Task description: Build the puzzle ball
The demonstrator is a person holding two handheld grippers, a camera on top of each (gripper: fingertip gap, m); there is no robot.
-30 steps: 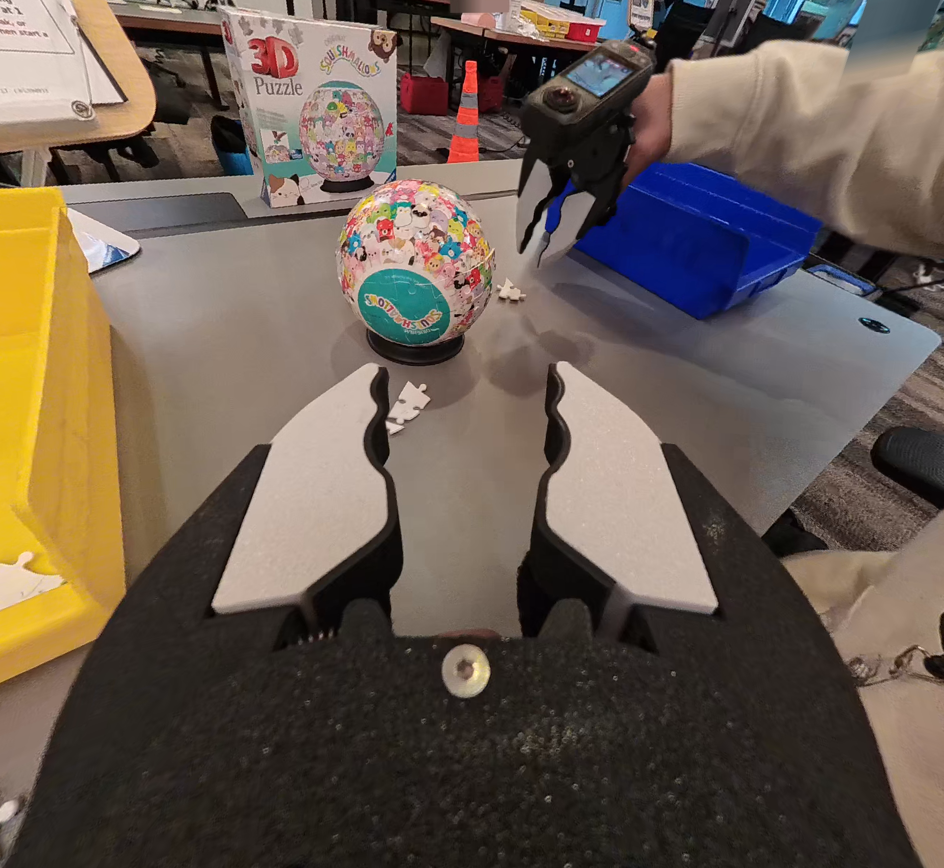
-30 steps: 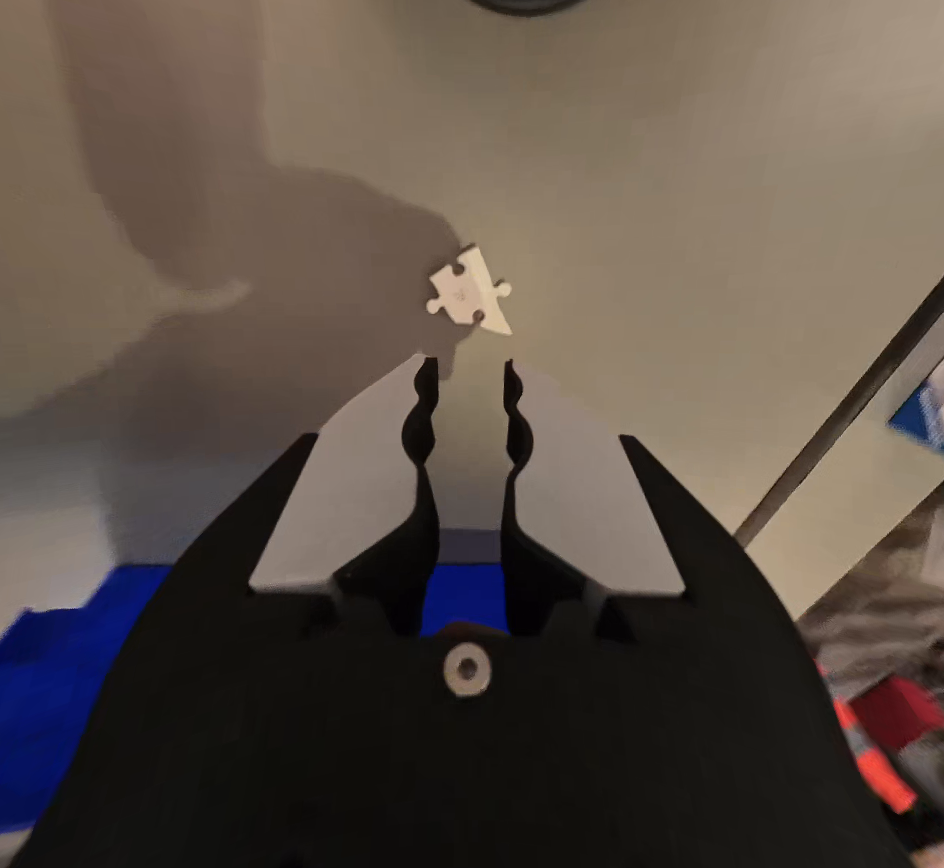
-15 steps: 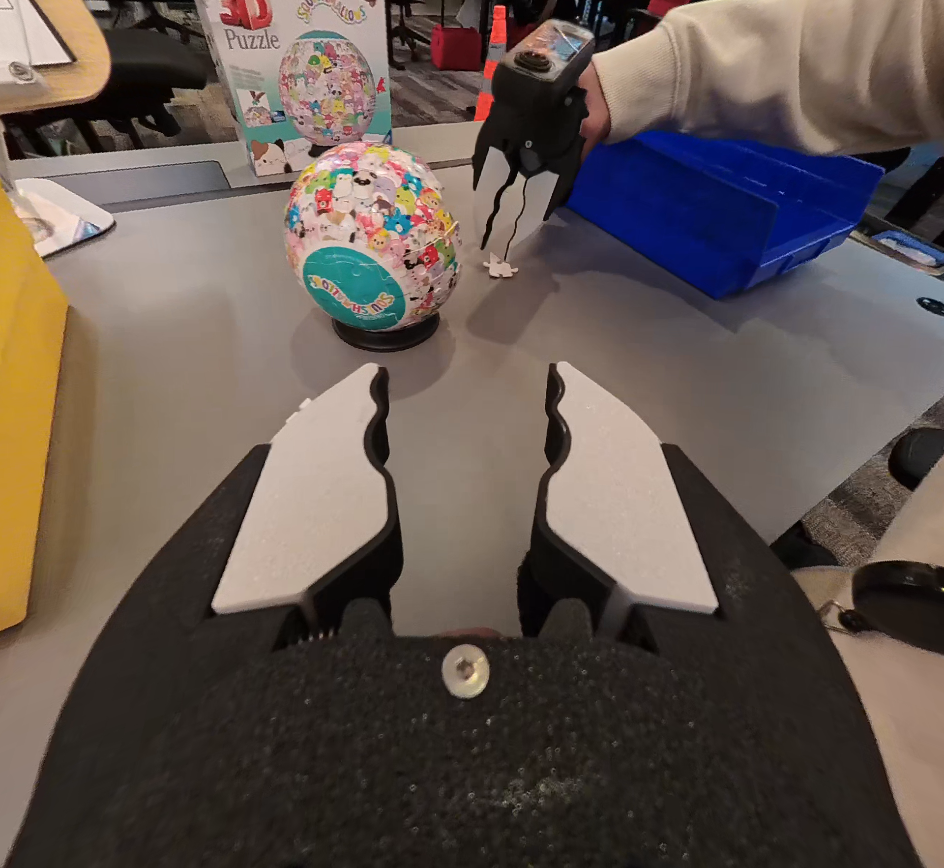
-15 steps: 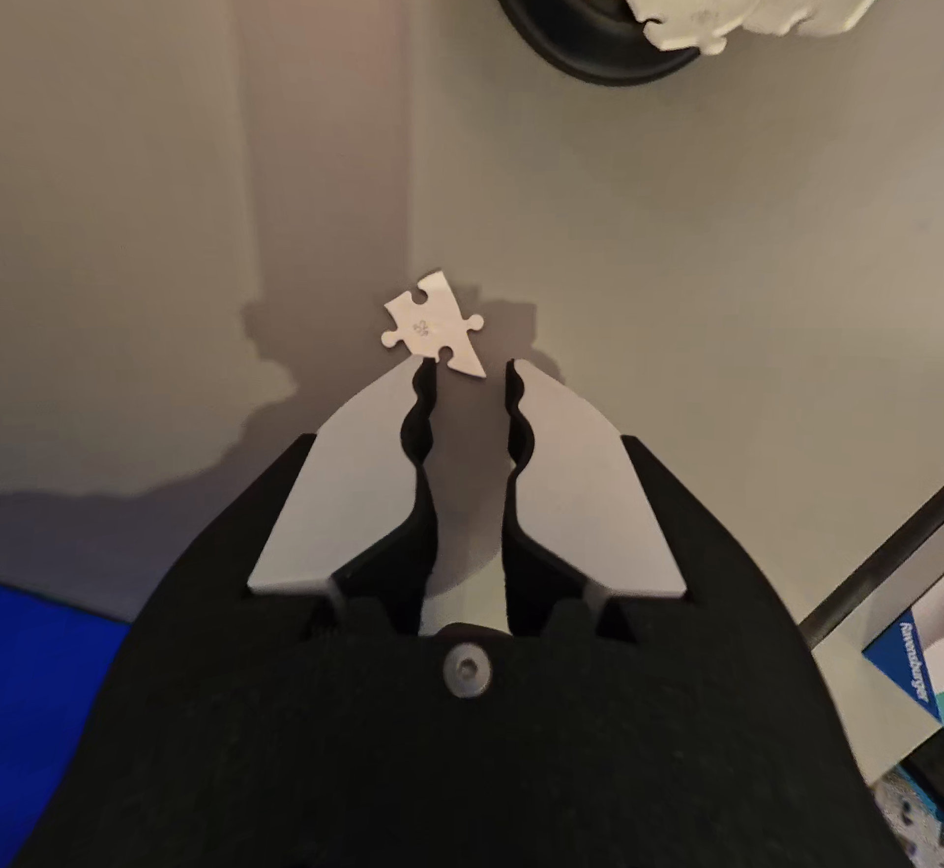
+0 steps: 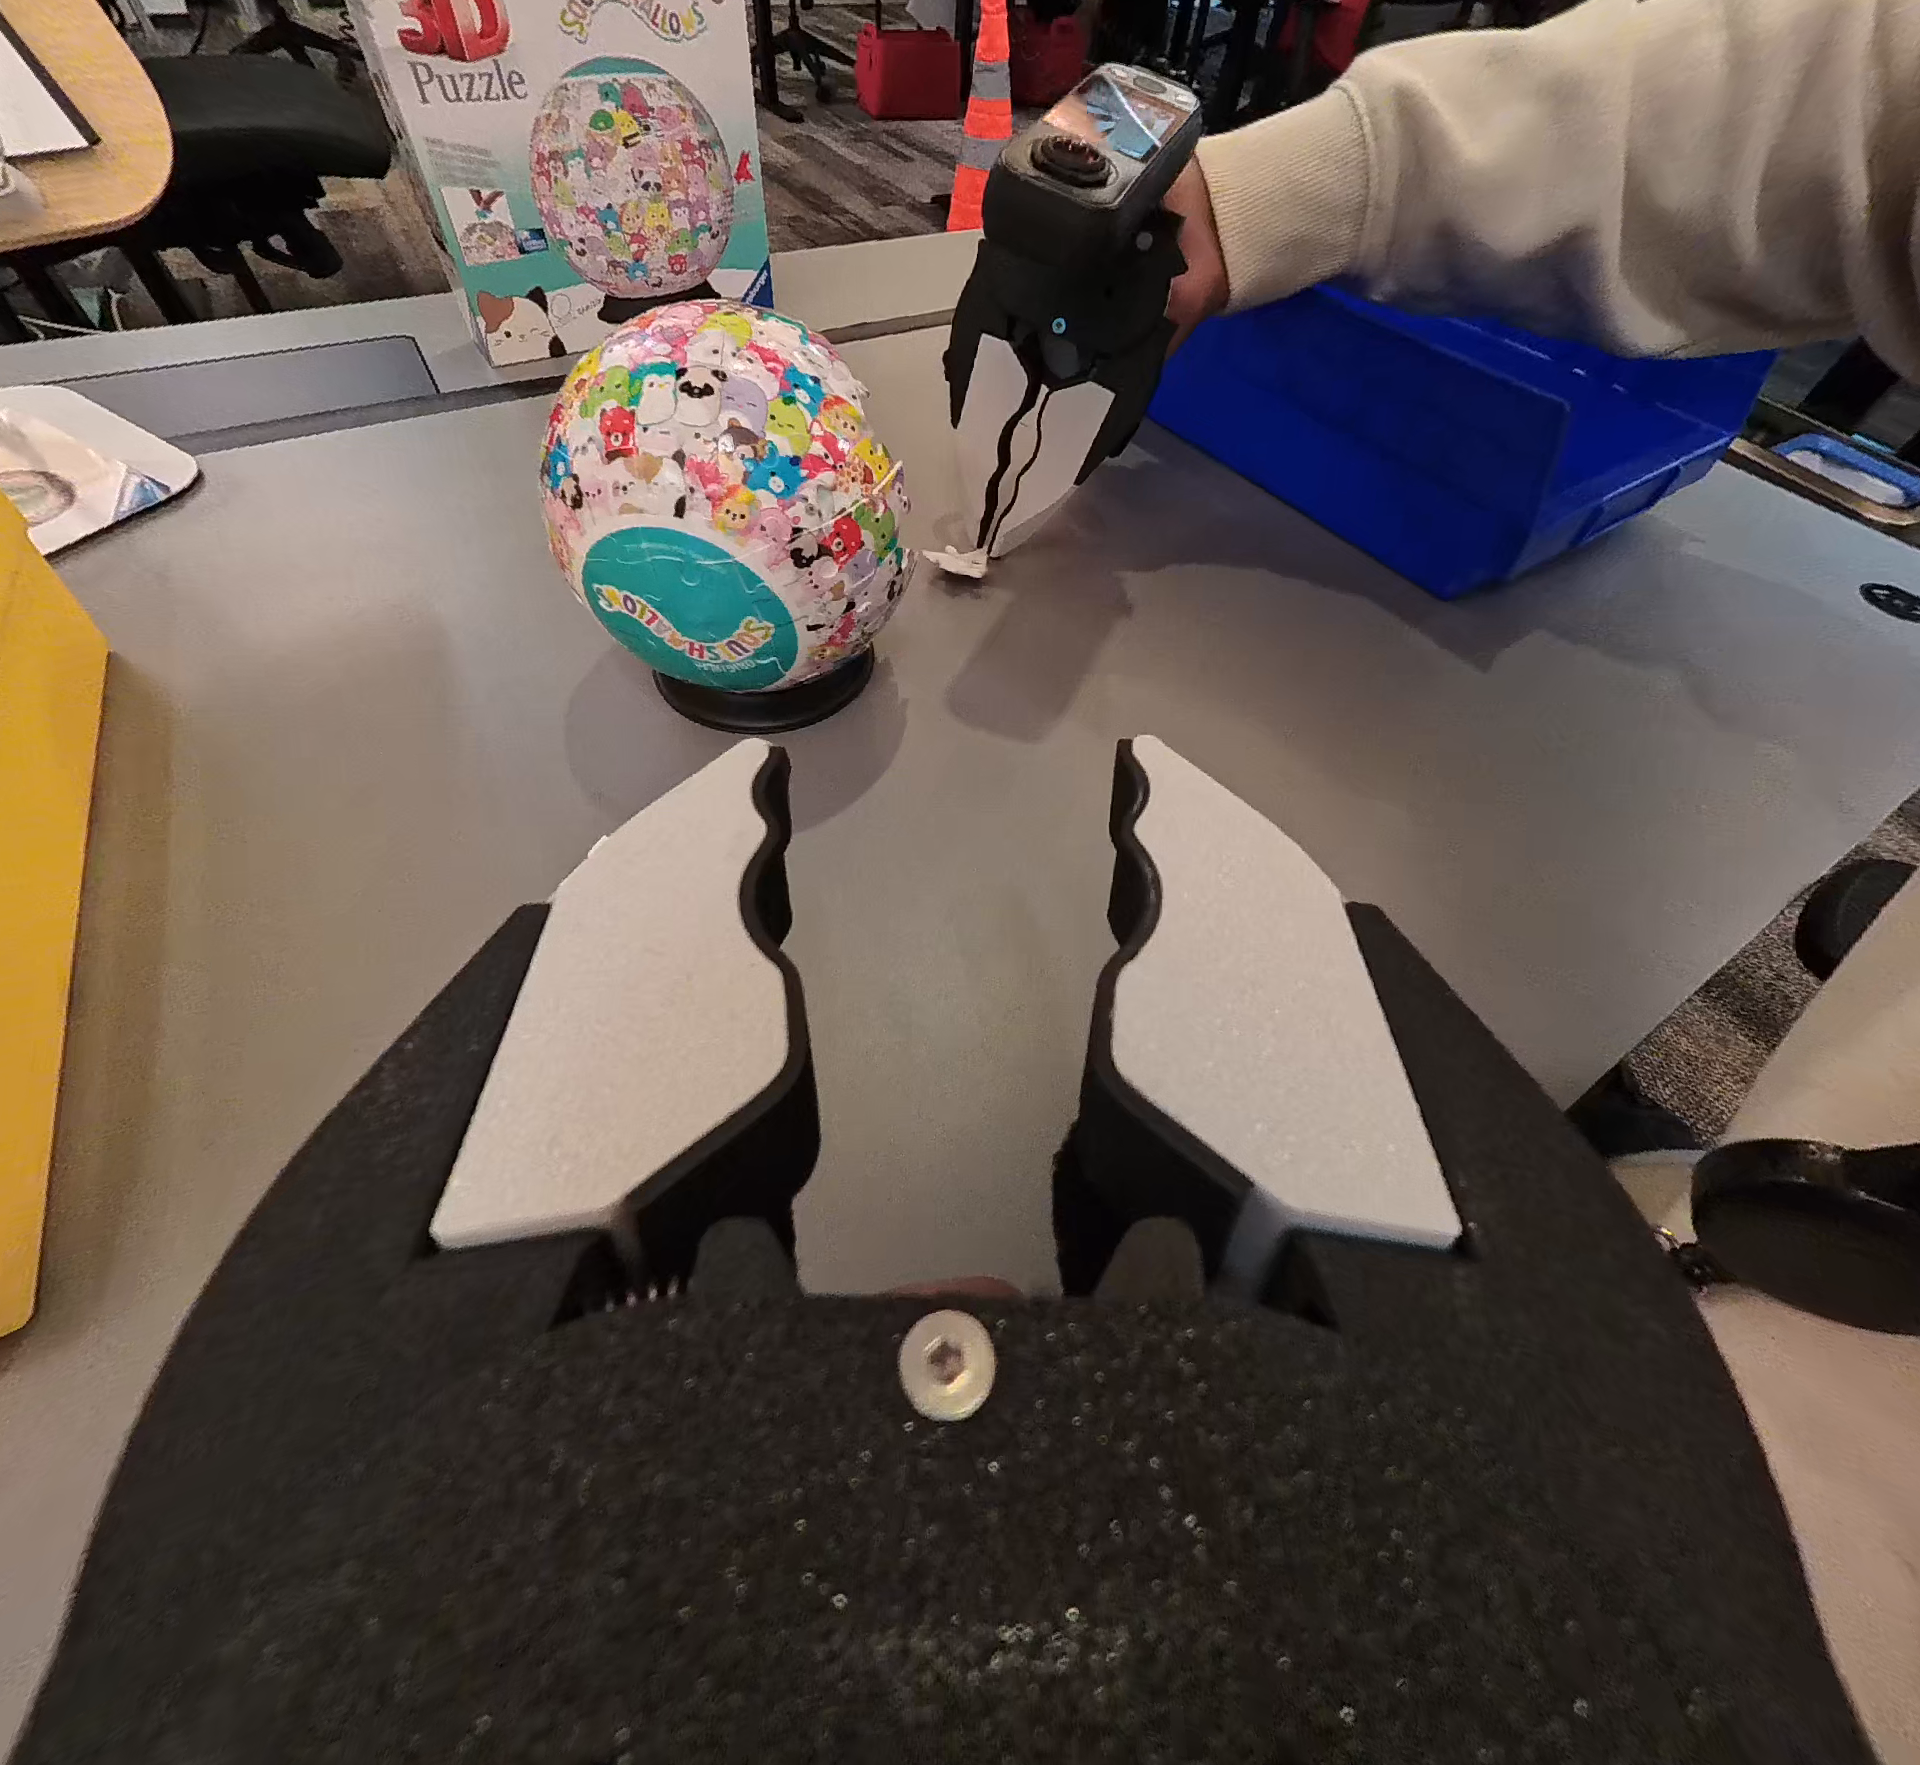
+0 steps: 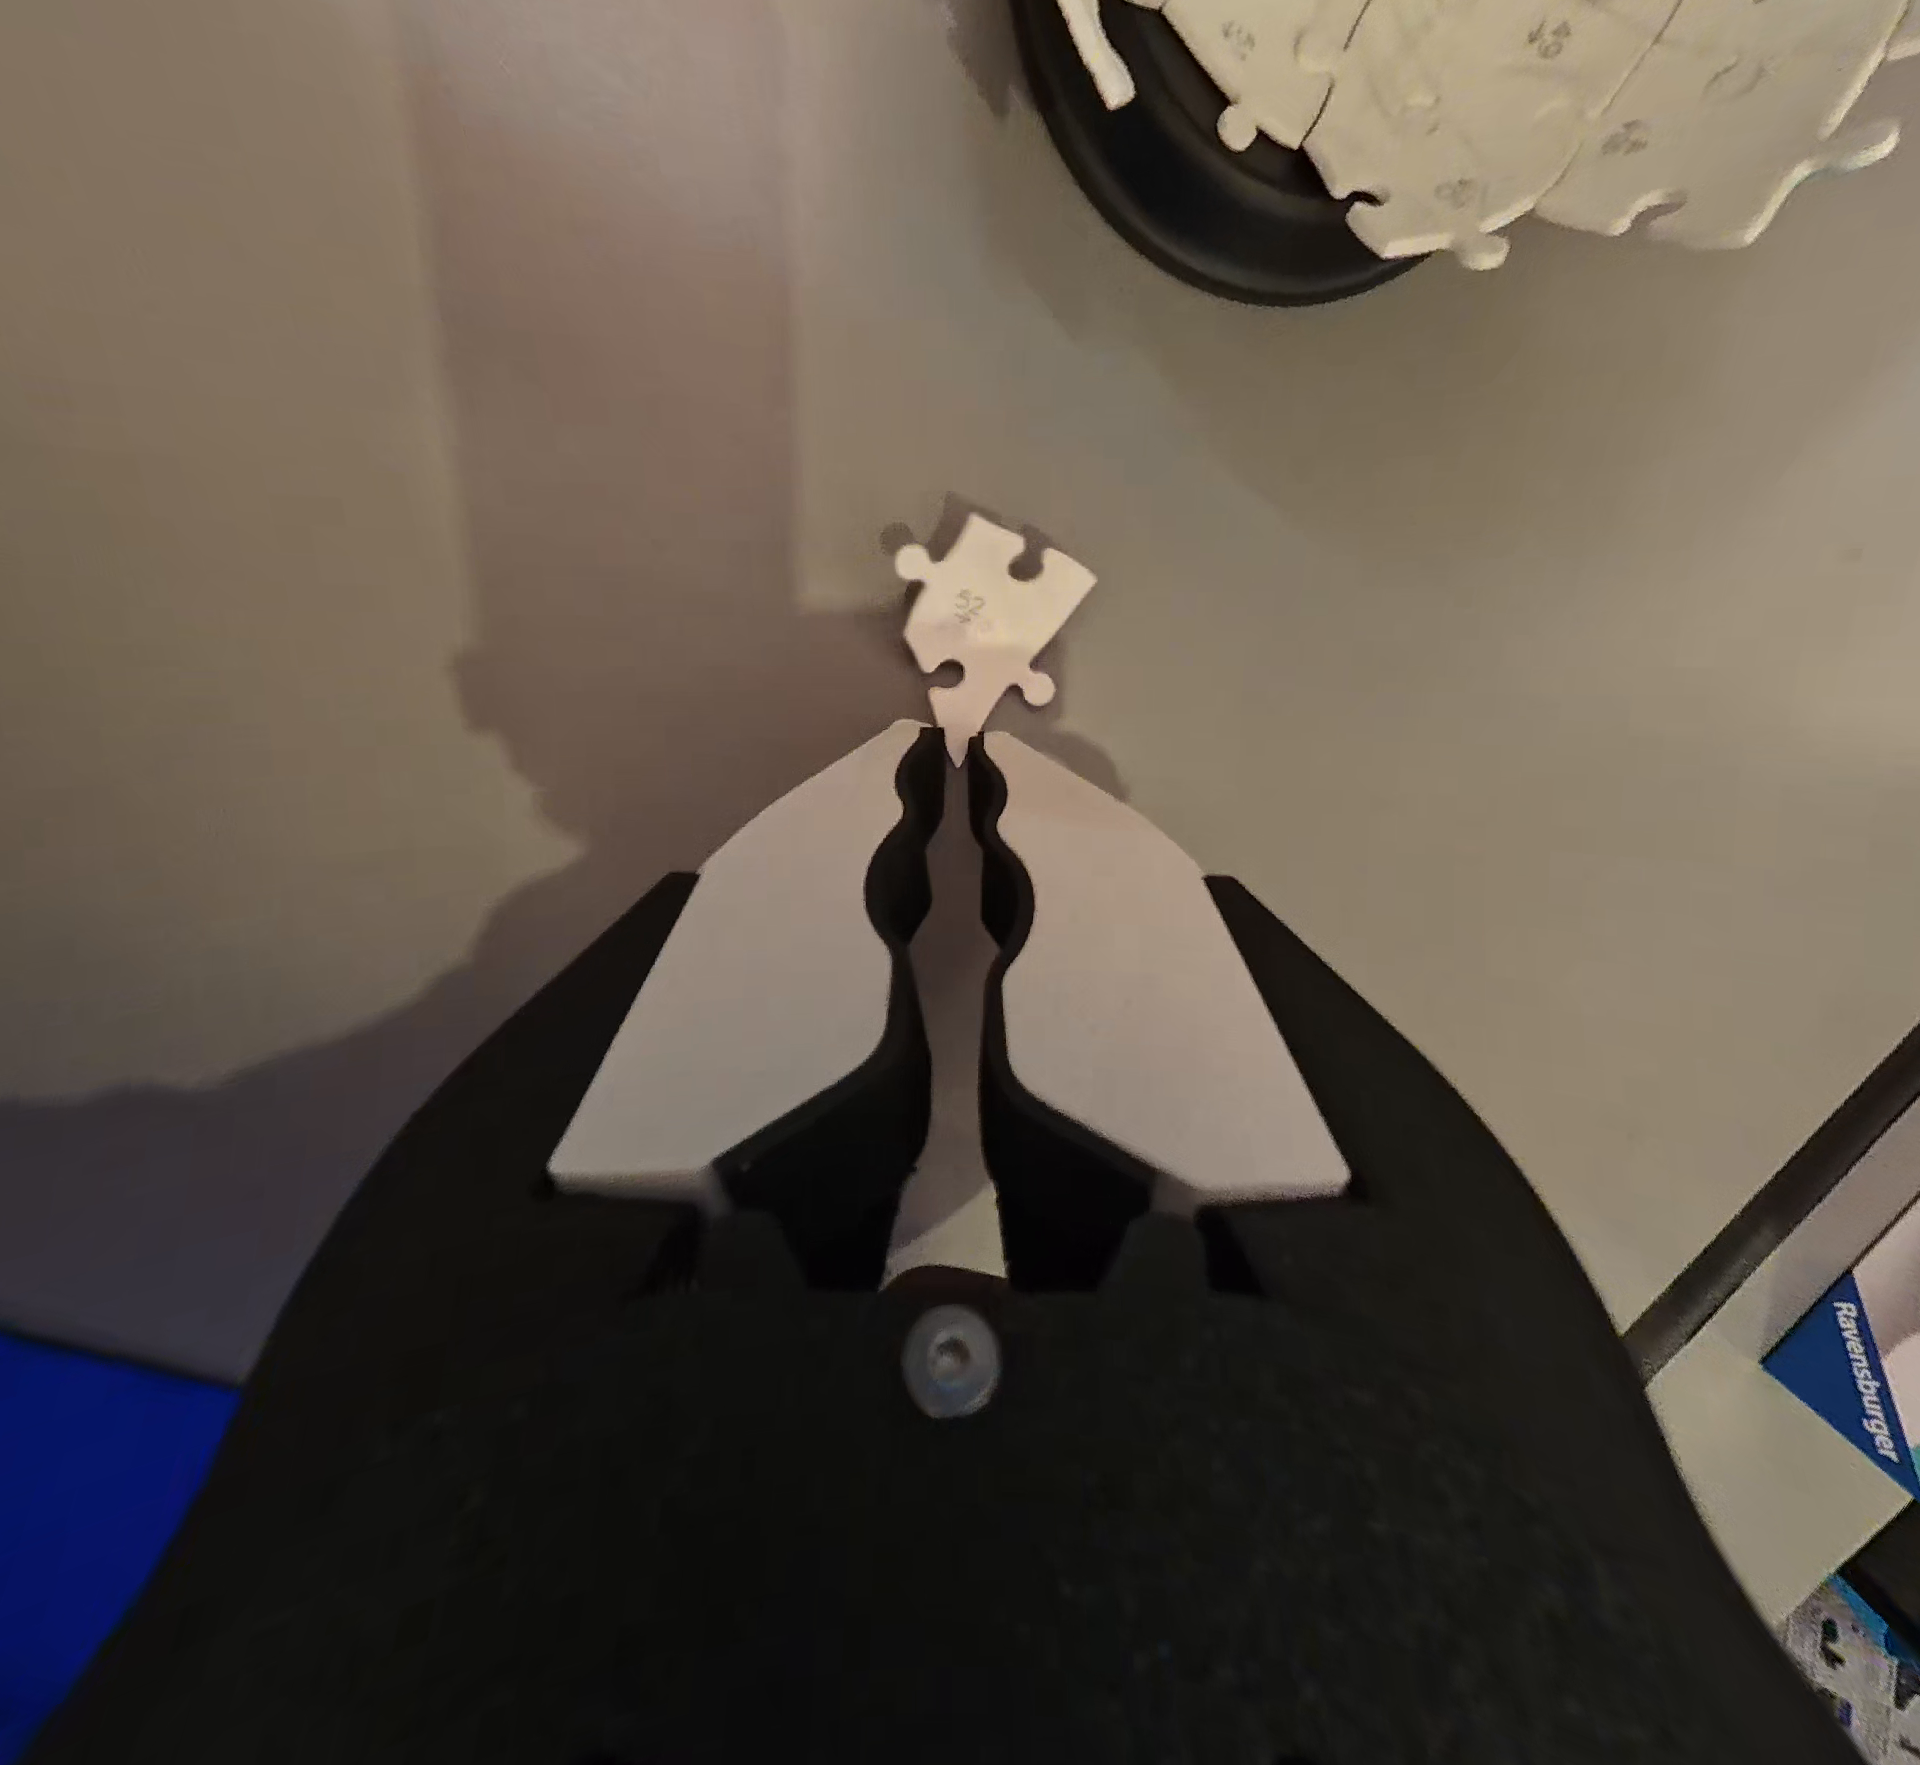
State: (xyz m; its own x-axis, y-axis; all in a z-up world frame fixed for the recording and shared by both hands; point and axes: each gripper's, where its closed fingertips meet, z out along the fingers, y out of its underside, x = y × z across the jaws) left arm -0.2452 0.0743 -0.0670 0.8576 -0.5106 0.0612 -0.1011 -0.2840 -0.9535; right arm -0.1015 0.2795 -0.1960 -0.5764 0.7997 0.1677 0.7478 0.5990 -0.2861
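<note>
Puzzle ball [image 5: 722, 510] on black stand [image 5: 767, 699], mid grey table [image 5: 1351, 728]; front shell looks complete. Right wrist view shows a ragged open edge low on the far side, so gaps remain; count unclear. Left gripper [image 5: 948, 765] low near table edge, jaws wide, empty. Right gripper [image 6: 948, 741] just beside ball, tips nipped on corner of loose piece [image 6: 987, 614], blank side up, seemingly on the table. Fitting left.

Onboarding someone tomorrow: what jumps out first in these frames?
The colourful puzzle ball on its black stand, mid-table, with its box standing behind. Right of it, the right gripper pinches a corner of a white puzzle piece on the grey table; the left gripper is open and empty.
</note>
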